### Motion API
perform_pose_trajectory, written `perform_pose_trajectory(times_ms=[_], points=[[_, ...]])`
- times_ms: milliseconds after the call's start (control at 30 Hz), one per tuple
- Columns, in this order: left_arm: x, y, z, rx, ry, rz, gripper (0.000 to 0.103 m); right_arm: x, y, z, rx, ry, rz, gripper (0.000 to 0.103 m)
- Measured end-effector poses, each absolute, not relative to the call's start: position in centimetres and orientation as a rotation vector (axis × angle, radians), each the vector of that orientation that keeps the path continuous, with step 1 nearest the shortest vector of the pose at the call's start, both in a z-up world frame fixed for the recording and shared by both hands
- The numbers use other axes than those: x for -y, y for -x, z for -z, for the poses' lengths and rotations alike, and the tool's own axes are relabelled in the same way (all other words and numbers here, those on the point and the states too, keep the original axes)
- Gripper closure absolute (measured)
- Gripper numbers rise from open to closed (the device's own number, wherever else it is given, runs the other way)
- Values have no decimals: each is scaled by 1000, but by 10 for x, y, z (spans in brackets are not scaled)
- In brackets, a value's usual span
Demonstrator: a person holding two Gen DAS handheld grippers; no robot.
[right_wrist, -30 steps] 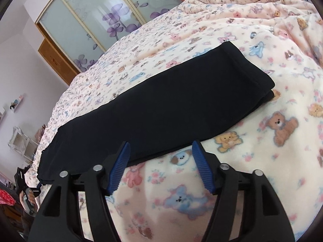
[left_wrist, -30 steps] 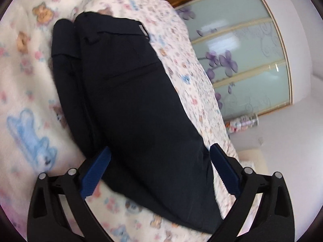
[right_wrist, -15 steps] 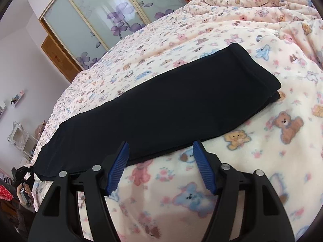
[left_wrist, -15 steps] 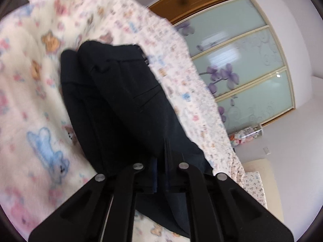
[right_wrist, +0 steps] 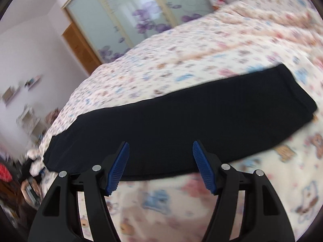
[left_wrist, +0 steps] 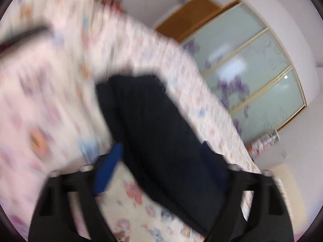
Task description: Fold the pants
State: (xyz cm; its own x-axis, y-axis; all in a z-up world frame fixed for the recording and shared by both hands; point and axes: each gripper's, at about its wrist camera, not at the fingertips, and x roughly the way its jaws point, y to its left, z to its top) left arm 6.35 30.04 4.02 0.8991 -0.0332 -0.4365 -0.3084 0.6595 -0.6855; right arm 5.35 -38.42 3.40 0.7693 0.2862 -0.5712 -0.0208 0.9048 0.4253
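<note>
Dark navy pants (right_wrist: 181, 129) lie folded lengthwise in a long strip on a bed with a cartoon-print blanket (right_wrist: 181, 60). My right gripper (right_wrist: 159, 165) is open, its blue pads over the strip's near edge, holding nothing. In the blurred left wrist view the pants (left_wrist: 153, 129) run away from me toward their waistband end. My left gripper (left_wrist: 161, 169) is open, its blue fingers on either side of the near end of the pants, the right finger partly hidden by the cloth.
The blanket (left_wrist: 50, 100) covers the whole bed. A wardrobe with frosted flower-print sliding doors (right_wrist: 137, 14) and a wooden door (right_wrist: 78, 44) stand behind the bed. Shelves and clutter (right_wrist: 24, 121) lie past the bed's left end.
My left gripper was shut on the pants half a second ago and has opened, with the view swinging fast. My right gripper has moved closer over the pants' near edge, still open.
</note>
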Motion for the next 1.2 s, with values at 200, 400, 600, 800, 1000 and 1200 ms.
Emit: perform_pose_trajectory(times_ms=[200,400,600,800,1000,1200], points=[[-282,-108,-77,-447,688,-53,5,306,-86,-40,-716,-253,-307,36],[-289,-155,-27,-688,717,-164,6,289,-111,-2,-915,-224,-233,27],[-288,-142,-8,-645,649,-154,7,283,-103,8,-912,-164,-223,28],[-275,-99,-25,-550,705,-60,2,373,-56,-29,-695,-539,-153,28],[-231,-68,-20,-449,548,-24,2,523,8,-26,-516,-946,211,28],[-232,-78,-8,-505,556,-6,2,580,9,5,-573,-1144,310,34]])
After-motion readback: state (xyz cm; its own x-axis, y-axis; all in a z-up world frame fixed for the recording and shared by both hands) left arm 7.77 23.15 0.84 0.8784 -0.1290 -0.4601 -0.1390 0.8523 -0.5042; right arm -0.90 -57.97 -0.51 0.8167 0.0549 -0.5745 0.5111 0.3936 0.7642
